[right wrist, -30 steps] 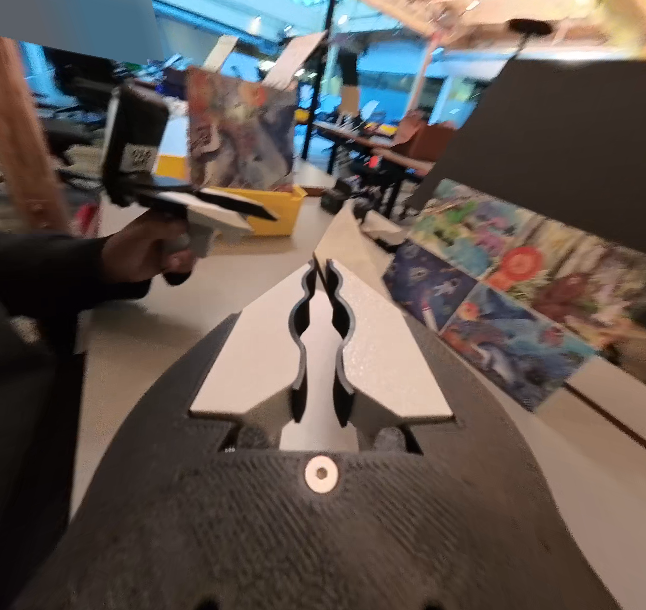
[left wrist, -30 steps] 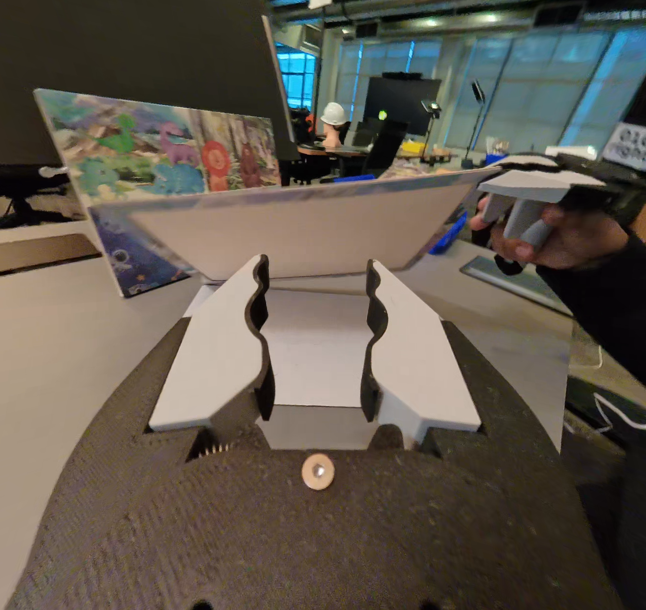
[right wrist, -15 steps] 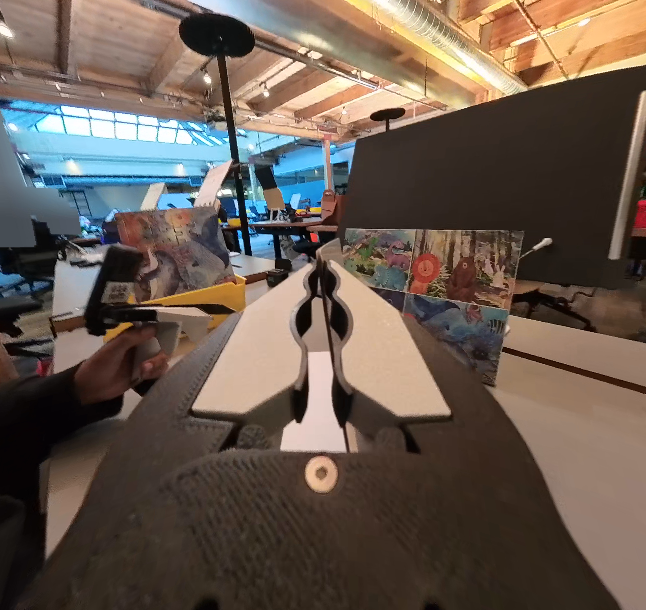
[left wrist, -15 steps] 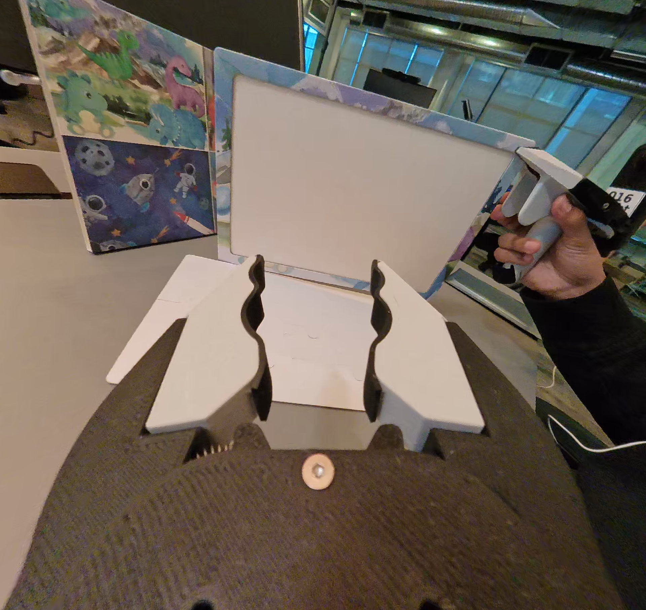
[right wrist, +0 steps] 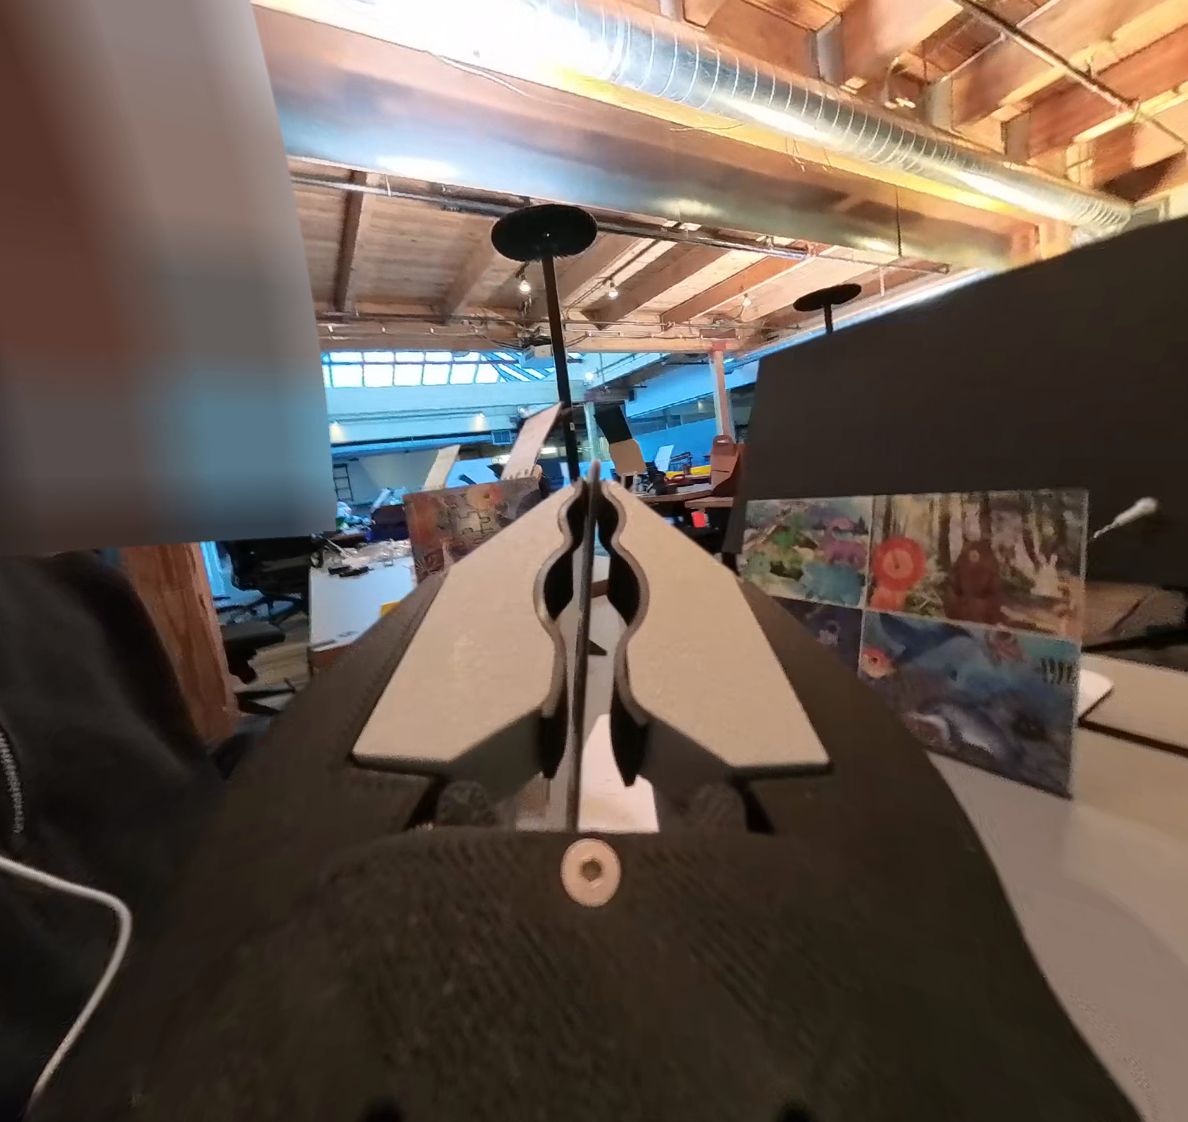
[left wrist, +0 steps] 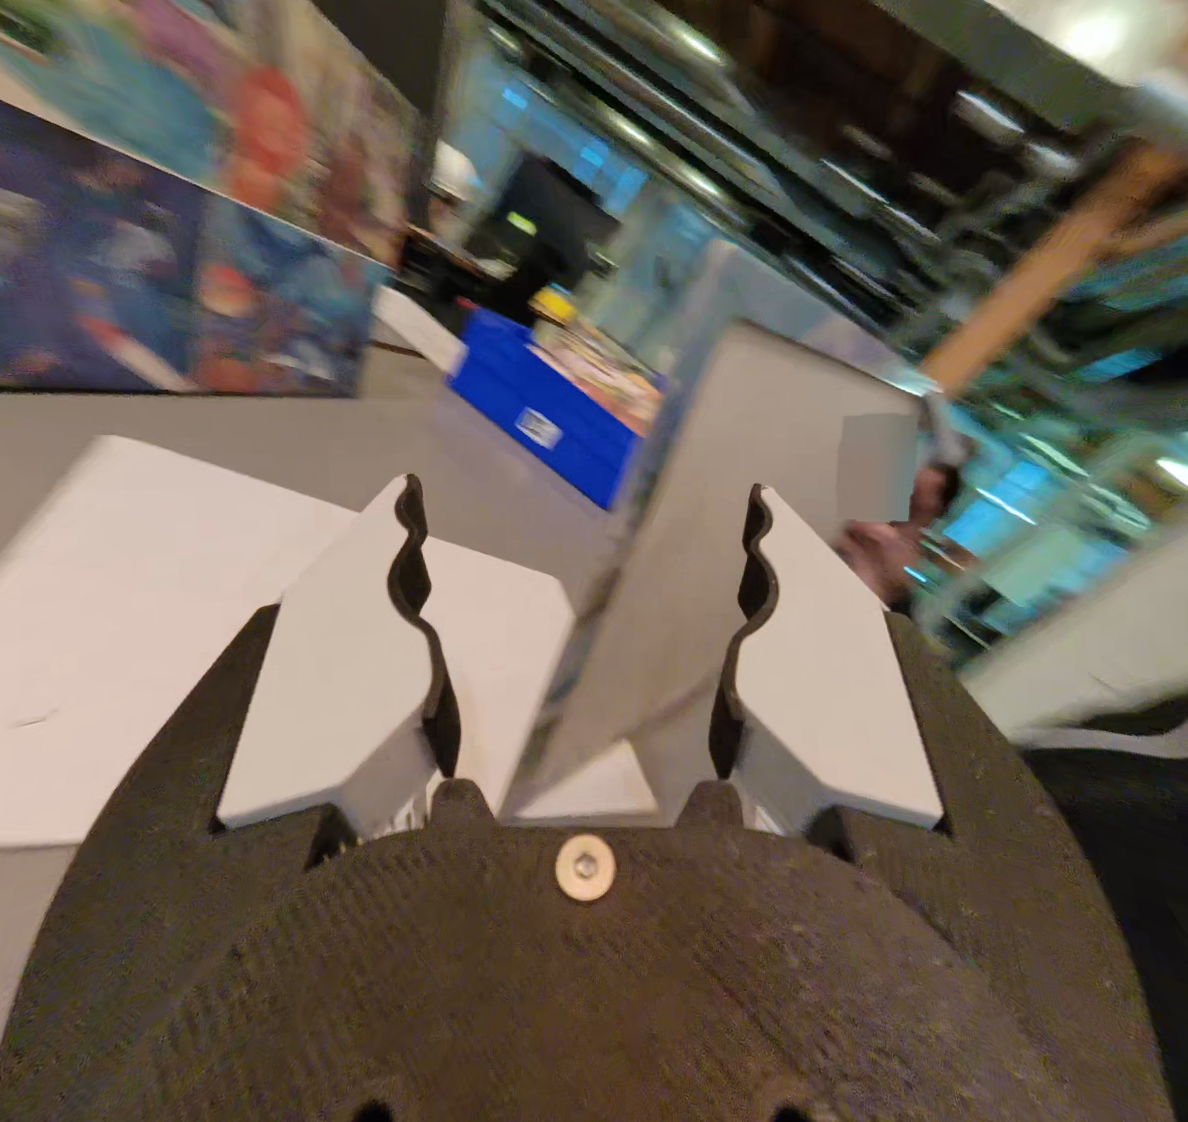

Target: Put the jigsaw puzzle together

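Observation:
My right gripper [right wrist: 588, 493] is shut on the thin edge of the puzzle frame board [right wrist: 584, 609], which I see edge-on between its fingers. In the left wrist view the same board [left wrist: 758, 480] stands tilted, white back showing, its lower corner reaching into the gap of my left gripper [left wrist: 582, 493]. The left gripper is open and empty. A white slab of joined puzzle pieces [left wrist: 161, 577] lies face down on the table [left wrist: 289, 422] under and left of it. The view is blurred by motion.
A picture box [right wrist: 932, 609] with animal and space scenes stands on the table [right wrist: 1093, 898] in front of a dark partition [right wrist: 964, 384]; it also shows in the left wrist view [left wrist: 161, 223]. A blue bin [left wrist: 546, 429] stands beyond the table. A dark sleeve [right wrist: 96, 737] is at left. The gap from one gripper's tips to the other's is roughly 30 cm.
The right gripper has swung the frame board from flat to upright and now edge-on. The left gripper has turned right and come close to the board's lower corner, still open.

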